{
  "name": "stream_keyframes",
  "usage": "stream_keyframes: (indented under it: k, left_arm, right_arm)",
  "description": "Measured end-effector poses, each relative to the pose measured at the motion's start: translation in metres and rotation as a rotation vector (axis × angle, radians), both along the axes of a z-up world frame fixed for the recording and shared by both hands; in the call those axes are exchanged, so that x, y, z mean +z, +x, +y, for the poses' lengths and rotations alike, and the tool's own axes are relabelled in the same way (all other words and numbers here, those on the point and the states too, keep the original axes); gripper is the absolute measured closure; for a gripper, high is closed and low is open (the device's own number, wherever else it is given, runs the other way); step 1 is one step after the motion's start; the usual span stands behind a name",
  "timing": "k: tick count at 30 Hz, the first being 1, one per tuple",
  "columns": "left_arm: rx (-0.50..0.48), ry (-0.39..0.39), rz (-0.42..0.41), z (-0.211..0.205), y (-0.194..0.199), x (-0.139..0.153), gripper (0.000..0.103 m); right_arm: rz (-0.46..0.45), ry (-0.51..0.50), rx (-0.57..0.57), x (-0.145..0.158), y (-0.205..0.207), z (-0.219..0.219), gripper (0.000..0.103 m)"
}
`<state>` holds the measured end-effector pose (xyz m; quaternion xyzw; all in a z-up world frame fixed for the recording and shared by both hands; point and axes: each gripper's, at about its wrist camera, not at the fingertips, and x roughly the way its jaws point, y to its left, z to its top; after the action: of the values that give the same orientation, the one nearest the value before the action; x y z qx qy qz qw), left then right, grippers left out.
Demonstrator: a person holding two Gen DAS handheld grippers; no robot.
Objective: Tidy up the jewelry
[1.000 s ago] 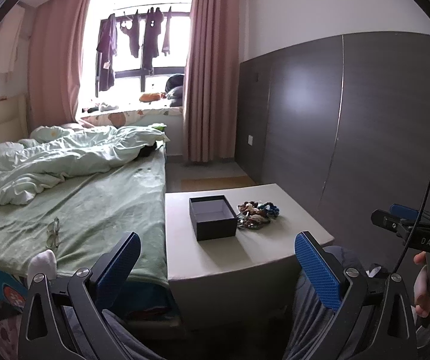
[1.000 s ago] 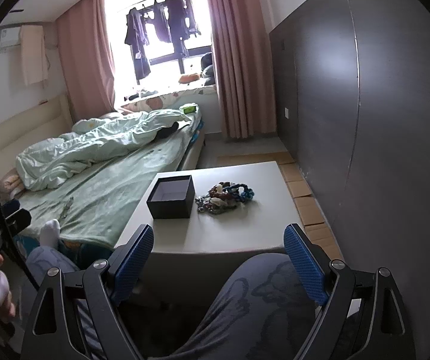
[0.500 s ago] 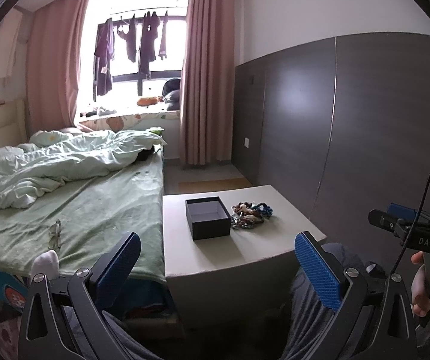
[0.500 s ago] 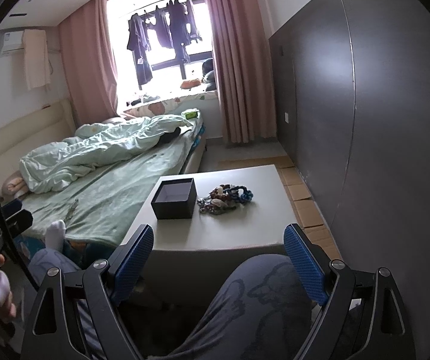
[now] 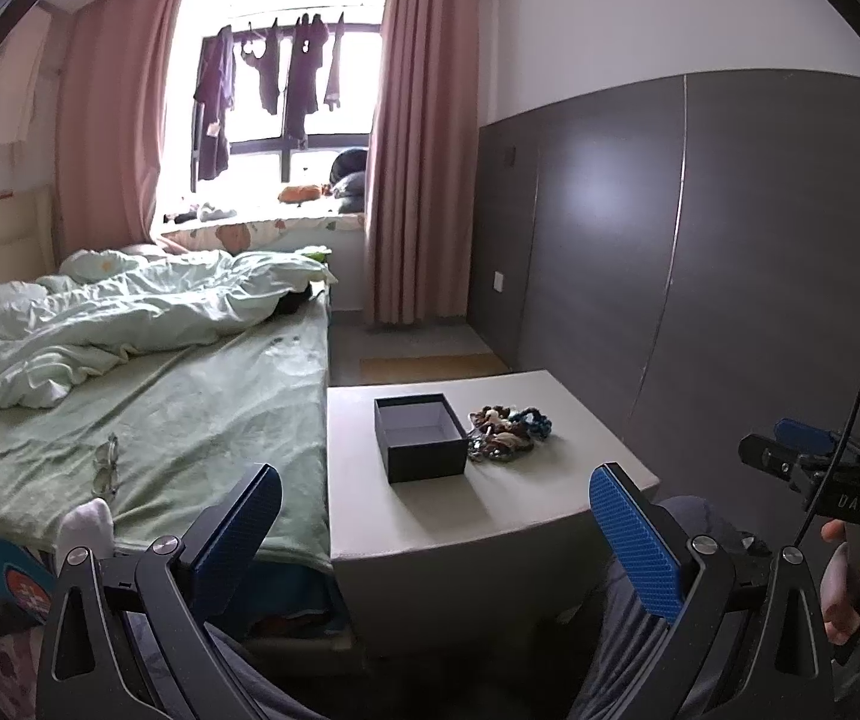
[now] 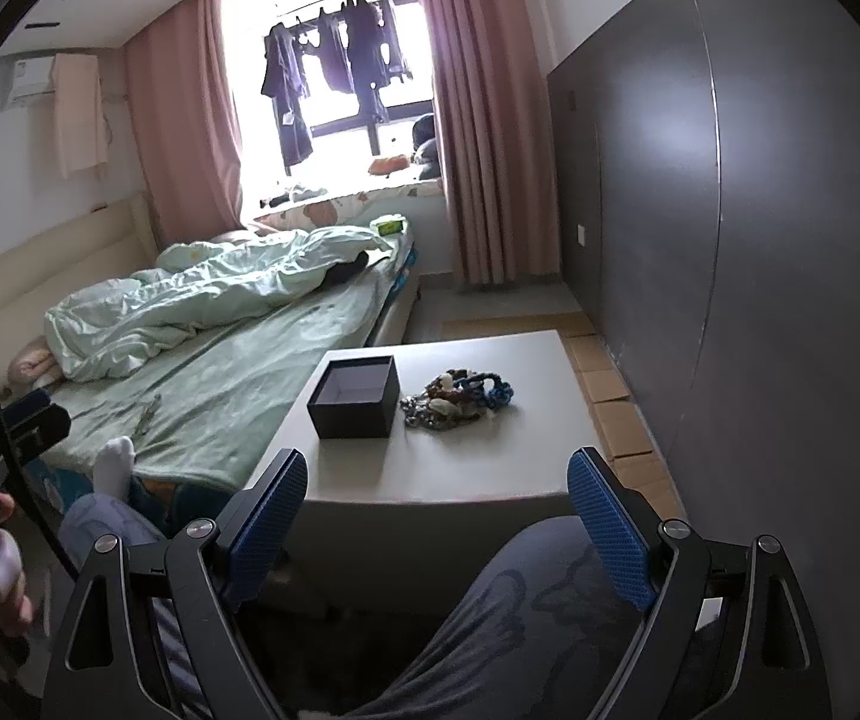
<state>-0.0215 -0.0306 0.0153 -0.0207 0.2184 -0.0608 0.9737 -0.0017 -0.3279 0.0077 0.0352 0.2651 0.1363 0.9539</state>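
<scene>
The jewelry pile point(image 6: 457, 397) is a tangle at centre frame; its pieces cannot be counted. It touches one open black box point(image 6: 355, 397) on the tabletop point(image 6: 448, 468). The left hand-held gripper point(image 5: 430, 531) and right hand-held gripper point(image 6: 439, 516) gape wide, empty, well short of the tabletop.

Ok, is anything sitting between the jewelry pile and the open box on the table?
Nothing visible. The jewelry pile lies right beside the black box, on the side nearer the wall, with only bare table around them. The box is open and looks empty.
</scene>
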Motion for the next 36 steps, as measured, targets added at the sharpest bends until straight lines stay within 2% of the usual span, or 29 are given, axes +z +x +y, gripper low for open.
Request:
stream_keyframes:
  k: [12,19,24,29,30,36]
  left_arm:
    - [-0.027,-0.029,0.082,0.003,0.059,-0.025,0.0]
    - [-0.092,-0.033,0.134,-0.009,0.109,-0.037,0.001]
    - [-0.151,-0.046,0.204,-0.024,0.147,-0.052,0.017]
    - [-0.209,-0.065,0.258,-0.042,0.179,-0.064,0.026]
    - [-0.217,-0.067,0.27,-0.046,0.185,-0.067,0.03]
    - [-0.262,-0.066,0.347,-0.062,0.222,-0.084,0.049]
  right_arm:
    - [0.094,0.023,0.013,-0.034,0.056,0.004,0.014]
    - [0.16,0.068,-0.014,-0.054,0.105,-0.007,0.014]
    - [0.207,0.116,-0.013,-0.066,0.138,-0.016,0.014]
    - [0.241,0.152,-0.004,-0.078,0.165,-0.025,0.015]
    - [0.244,0.157,-0.004,-0.08,0.169,-0.026,0.015]
    - [0.285,0.216,0.002,-0.098,0.199,-0.036,0.024]
